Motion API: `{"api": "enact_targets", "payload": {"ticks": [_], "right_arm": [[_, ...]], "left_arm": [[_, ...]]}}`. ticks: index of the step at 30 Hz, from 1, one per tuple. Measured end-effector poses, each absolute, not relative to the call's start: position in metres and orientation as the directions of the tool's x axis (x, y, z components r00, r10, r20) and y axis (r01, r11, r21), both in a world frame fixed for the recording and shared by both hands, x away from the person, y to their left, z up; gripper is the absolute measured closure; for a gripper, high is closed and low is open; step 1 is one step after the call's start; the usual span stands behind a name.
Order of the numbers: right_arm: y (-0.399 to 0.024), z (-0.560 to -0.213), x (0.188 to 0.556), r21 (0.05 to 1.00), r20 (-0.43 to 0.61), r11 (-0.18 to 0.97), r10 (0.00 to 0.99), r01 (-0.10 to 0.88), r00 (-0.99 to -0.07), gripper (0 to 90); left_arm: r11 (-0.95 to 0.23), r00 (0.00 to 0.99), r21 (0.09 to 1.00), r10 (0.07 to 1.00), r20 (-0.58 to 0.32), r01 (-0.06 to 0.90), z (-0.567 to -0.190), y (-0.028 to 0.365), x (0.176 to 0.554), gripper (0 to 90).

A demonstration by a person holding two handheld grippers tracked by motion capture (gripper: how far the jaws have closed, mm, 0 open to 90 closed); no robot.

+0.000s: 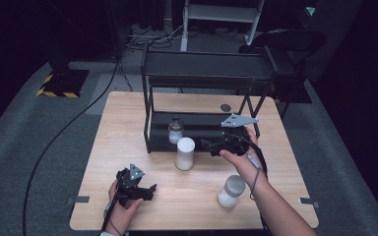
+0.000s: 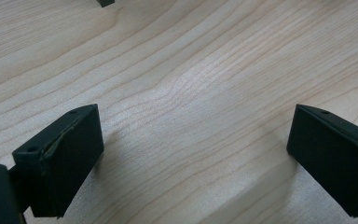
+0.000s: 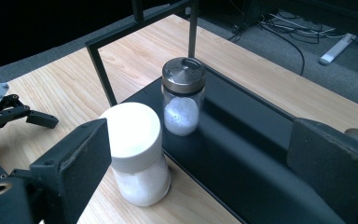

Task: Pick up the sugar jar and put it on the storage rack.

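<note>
**Right gripper near the white-capped jar**

The white-capped jar [image 3: 137, 154] stands upright on the table [image 1: 128, 123], just before the black shelf [image 1: 204, 129] where a metal-lidded jar [image 3: 182, 95] stands. The right gripper [image 1: 215, 146] is open beside it and may knock it over. The left gripper [image 1: 147, 189] is open, empty, low over the wood.

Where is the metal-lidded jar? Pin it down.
In the high view, the metal-lidded jar stands on the black rack's bottom shelf, left side, just behind the white-capped jar on the table.

The right gripper's own fingers [image 3: 335, 168] hide part of the black shelf [image 3: 242, 140].
</note>
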State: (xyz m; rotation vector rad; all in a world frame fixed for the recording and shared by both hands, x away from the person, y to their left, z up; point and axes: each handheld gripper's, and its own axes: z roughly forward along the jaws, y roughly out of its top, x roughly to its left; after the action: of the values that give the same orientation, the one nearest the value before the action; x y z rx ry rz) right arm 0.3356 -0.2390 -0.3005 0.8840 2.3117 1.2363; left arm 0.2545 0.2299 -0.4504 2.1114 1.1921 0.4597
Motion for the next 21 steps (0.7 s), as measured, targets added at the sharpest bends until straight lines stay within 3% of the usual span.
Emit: {"api": "enact_targets", "payload": {"ticks": [21], "right_arm": [[-0.202, -0.322, 0.35, 0.835, -0.017, 0.426, 0.653, 0.349, -0.757, 6.7]], "left_arm": [[-0.365, 0.521, 0.694, 0.853, -0.018, 0.621, -0.45, 0.23, 0.254, 3.6]]}}
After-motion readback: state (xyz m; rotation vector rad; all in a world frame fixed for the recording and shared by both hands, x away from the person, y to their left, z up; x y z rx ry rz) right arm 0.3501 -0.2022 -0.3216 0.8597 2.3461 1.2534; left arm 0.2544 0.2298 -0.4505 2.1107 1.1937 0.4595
